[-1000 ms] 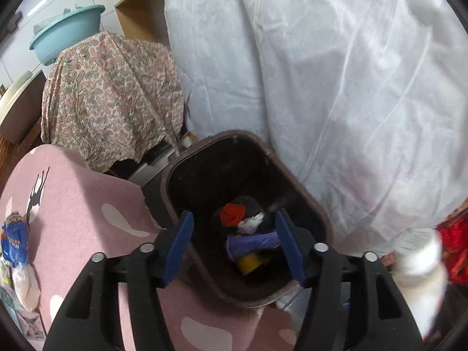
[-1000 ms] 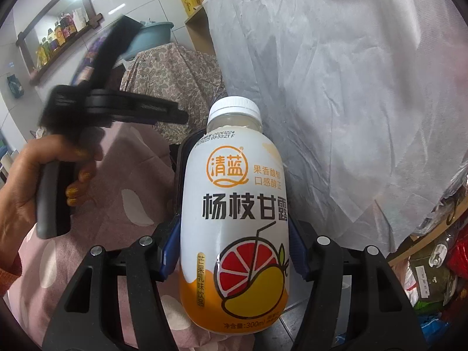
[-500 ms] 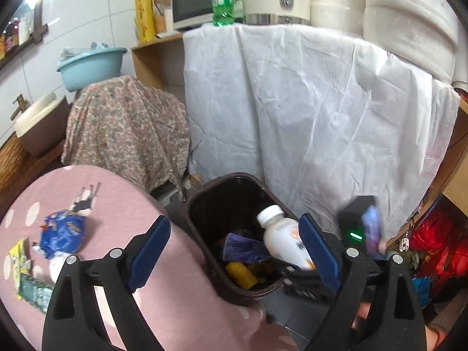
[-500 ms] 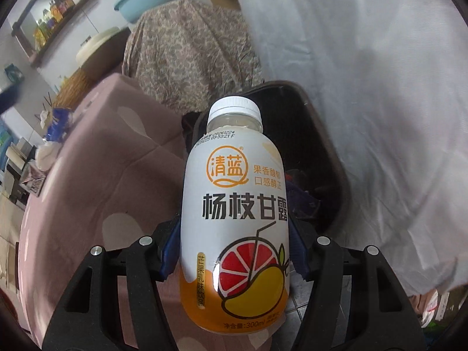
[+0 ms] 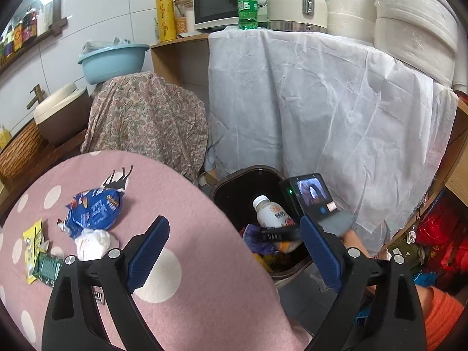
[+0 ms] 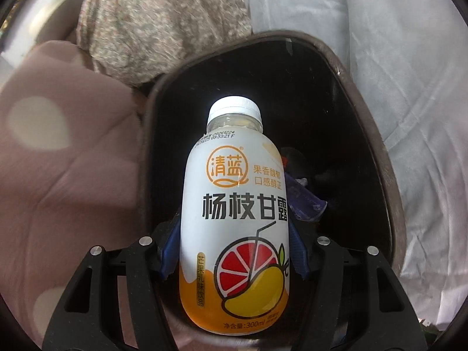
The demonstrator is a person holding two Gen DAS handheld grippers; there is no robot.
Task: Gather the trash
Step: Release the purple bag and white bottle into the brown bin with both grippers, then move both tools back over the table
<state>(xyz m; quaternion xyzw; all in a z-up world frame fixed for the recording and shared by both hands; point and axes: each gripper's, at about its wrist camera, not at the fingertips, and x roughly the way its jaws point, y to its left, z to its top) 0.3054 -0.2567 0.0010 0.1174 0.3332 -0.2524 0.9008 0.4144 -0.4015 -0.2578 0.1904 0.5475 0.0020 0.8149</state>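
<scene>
Trash bottle, white with an orange base and white cap, sits clamped between the blue pads of my right gripper, hanging over the open mouth of the dark brown bin, where purple wrapper scraps lie inside. My left gripper is spread wide with nothing in it, hovering above the pink polka-dot table beside the bin. More trash lies on that table: a blue snack bag, a white crumpled wad touching it, and yellow and green packets near the left edge.
</scene>
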